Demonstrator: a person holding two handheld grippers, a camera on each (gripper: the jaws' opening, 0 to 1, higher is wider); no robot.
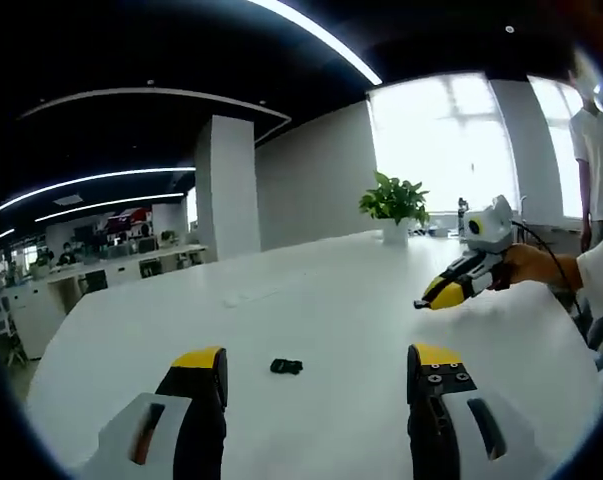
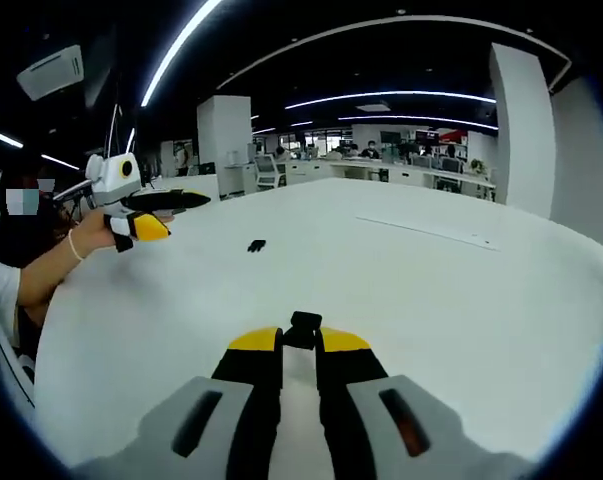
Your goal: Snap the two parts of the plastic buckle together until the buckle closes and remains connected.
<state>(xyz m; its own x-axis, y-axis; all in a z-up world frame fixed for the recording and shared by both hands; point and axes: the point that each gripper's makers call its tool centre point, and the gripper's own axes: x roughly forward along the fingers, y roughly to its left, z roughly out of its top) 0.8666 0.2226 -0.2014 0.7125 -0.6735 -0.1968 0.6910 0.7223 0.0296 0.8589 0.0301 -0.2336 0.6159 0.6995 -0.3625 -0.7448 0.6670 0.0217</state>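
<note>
"On top of the big white table (image 1: 311, 300), what is the largest thing you see?"

"The table itself. It is wide and bare, so both buckle parts stay easy to see. Far back stands a green leafy plant in a white pot (image 1: 394, 205), well away from the work."

"And the tools?"

"The left gripper (image 1: 316, 375) has yellow-tipped jaws spread wide apart, holding nothing. I think it is lined up like that to pick something up."

"Pick up what?"

"The small black plastic buckle part (image 1: 286, 366) lying on the table, just ahead between those jaws."

"What about the other one?"

"The right gripper (image 2: 301, 340) has its jaws squeezed together on a second little black buckle piece (image 2: 303, 327), which pokes out at the tips. It is lifted above the table, I guess so it can meet its partner later."
</note>
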